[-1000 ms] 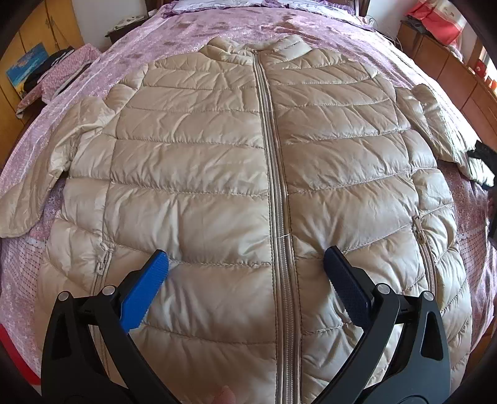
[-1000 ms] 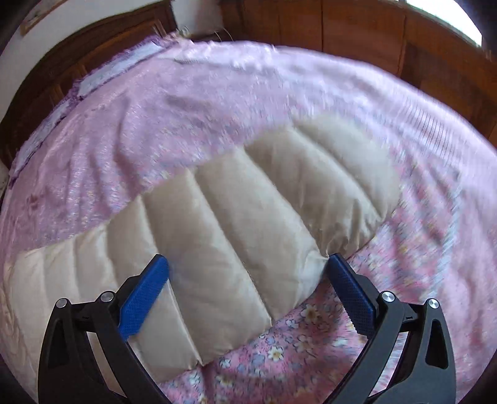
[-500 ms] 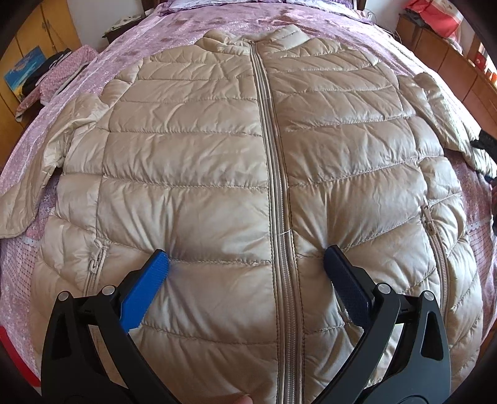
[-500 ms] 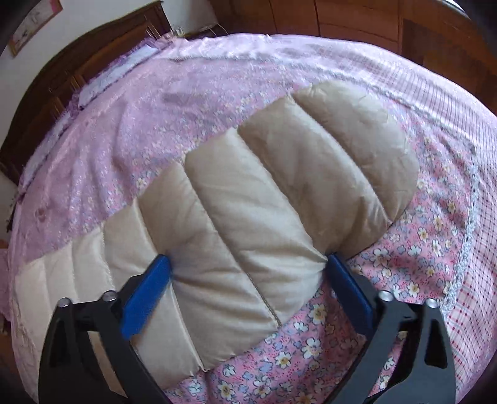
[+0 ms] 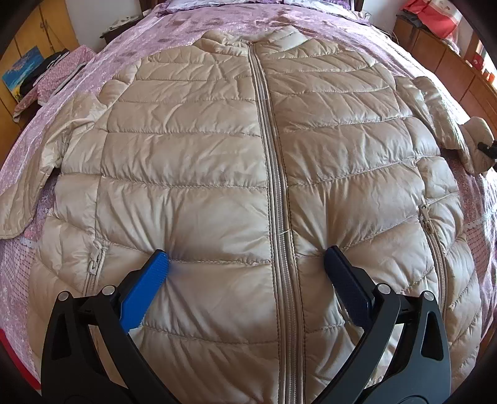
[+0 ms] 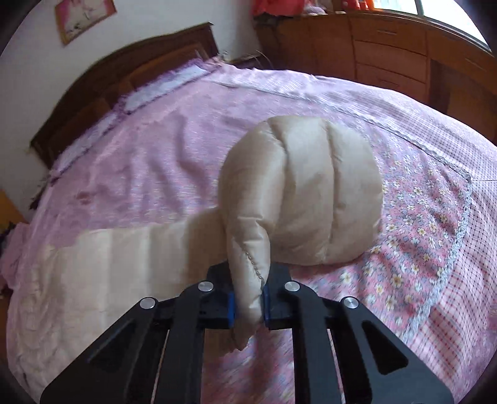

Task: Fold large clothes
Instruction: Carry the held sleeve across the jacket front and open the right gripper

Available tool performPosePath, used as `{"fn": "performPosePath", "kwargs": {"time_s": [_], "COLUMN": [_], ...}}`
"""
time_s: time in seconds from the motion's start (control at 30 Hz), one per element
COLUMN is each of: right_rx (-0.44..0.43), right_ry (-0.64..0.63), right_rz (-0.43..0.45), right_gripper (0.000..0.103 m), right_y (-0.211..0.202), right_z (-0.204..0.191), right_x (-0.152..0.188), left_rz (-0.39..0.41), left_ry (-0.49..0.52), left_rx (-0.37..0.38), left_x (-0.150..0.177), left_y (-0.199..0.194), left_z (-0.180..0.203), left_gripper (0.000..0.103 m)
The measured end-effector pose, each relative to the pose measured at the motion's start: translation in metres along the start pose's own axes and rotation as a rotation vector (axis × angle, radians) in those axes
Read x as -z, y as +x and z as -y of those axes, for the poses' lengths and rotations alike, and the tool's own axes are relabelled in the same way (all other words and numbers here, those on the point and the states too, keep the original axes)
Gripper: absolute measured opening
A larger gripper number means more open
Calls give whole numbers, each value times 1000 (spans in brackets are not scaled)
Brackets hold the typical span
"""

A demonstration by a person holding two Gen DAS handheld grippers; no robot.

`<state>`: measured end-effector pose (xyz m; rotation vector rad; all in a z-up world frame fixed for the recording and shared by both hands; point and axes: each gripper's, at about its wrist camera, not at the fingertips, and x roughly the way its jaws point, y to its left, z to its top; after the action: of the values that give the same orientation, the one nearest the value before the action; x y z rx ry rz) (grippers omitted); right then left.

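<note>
A beige quilted puffer jacket (image 5: 217,155) lies zipped and face up on a bed with a pink cover (image 6: 155,174). My left gripper (image 5: 247,254) stands open over the lower front, its blue pads (image 5: 155,270) denting the fabric on either side of the zip. The jaws of my right gripper (image 6: 248,298) are closing, and their pads pinch the jacket's sleeve (image 6: 304,192) near the cuff. The sleeve end is bunched and lifted off the cover. In the left wrist view that raised cuff (image 5: 478,136) shows at the far right edge.
A dark wooden headboard (image 6: 124,71) stands at the bed's far end, with wooden drawers (image 6: 388,46) along the right side. Folded clothes (image 5: 52,77) lie beside the bed on the left. Red items (image 5: 435,18) sit on the right-hand cabinet.
My right gripper went from wide open around the flat sleeve to pinching it, then rose, bunching the sleeve end upward. My left gripper has kept its place on the jacket front.
</note>
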<state>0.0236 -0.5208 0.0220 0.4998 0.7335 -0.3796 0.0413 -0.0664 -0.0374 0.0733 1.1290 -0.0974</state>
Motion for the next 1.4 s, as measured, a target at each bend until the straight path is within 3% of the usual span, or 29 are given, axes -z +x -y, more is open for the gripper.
{"fn": "performPosePath", "kwargs": {"time_s": [0.13,0.67,1.13,1.4], "right_rx": [-113,-440,-553,-465], "right_ry": [-4,-197,-404,-505], "right_rz": [-2,-23,-181,-298], "right_gripper": [13,13,13,13], "right_y": [-25,-90,-69,-24], "right_z": [-18,-165,-306,-346], "right_x": [0,19,85,147], "left_rz": [3,65,123,112], "left_ry": [7,1,-113,-160], "left_rx": [10,-45,-108,-111], "left_x": [-1,-8,-9,1], "left_y": [-6,-43,-61,-55], "left_z": [-2,-38,-112,-138], "left_gripper": [99,99,99,99]}}
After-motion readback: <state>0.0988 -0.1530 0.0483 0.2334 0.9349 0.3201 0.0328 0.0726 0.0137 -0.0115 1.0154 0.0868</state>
